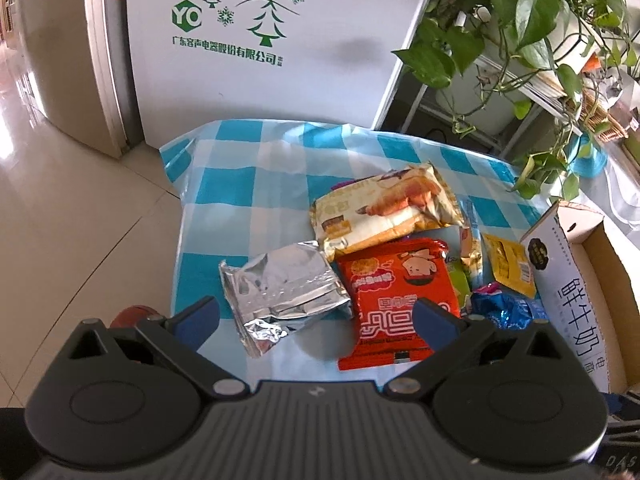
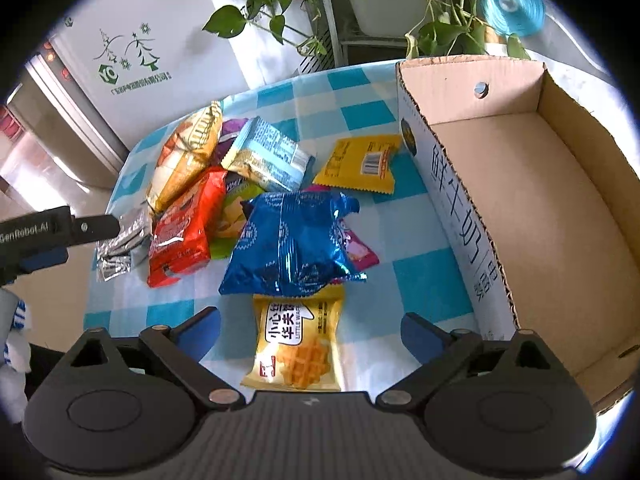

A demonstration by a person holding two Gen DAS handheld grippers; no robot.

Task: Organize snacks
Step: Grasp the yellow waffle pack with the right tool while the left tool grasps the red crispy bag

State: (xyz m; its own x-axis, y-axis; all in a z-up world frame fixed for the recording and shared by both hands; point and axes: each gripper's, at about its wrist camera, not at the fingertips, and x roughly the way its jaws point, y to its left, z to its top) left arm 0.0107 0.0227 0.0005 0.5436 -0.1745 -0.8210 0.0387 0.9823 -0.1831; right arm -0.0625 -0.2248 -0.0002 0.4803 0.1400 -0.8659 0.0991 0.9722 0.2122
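A heap of snack packets lies on a blue-and-white checked cloth [image 1: 248, 184]. In the left wrist view my left gripper [image 1: 316, 318] is open above a silver foil packet [image 1: 284, 292] and a red packet [image 1: 400, 296], holding nothing; a croissant packet [image 1: 384, 208] lies beyond them. In the right wrist view my right gripper [image 2: 310, 334] is open, its fingers on either side of a yellow waffle packet [image 2: 298, 344] without touching it. Ahead lie a blue foil packet [image 2: 288, 244], the red packet [image 2: 184, 228] and a small yellow sachet [image 2: 360, 164]. An empty cardboard box [image 2: 532, 216] stands to the right.
A white appliance with green tree prints [image 1: 256, 40] stands behind the table. Trailing green plants [image 1: 520, 20] on a rack hang over the far right corner. Shiny tiled floor [image 1: 60, 220] lies to the left. My left gripper's body [image 2: 44, 236] shows at the left edge of the right wrist view.
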